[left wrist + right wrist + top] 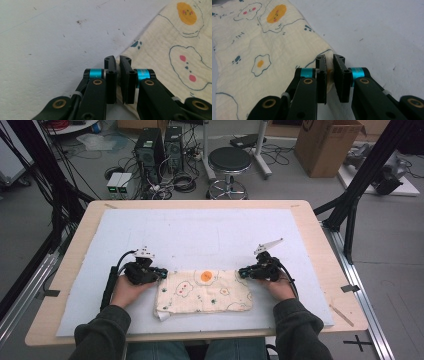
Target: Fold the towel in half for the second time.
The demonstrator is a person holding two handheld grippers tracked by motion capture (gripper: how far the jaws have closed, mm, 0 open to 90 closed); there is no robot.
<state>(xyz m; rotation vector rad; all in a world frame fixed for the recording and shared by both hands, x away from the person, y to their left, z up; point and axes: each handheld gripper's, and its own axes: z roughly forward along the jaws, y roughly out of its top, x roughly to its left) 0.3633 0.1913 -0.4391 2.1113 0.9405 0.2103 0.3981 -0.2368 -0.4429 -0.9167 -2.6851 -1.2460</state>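
Two grippers, left (161, 272) and right (242, 272), pinch the far corners of the folded cloth (202, 292), which lies on the counter's (75, 270) near half. Step: corner grasp. Next, probably, an even lift.

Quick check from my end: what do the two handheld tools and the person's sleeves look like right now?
Both tools, the left tool and the right tool, are black, with flat black jaws on linkage arms, a turquoise band behind each jaw and brass-coloured pivot pins. A grey three-cornered plate tops the right one, a pale plate the left. A black cable trails from each. The sleeves are dark, greenish grey.
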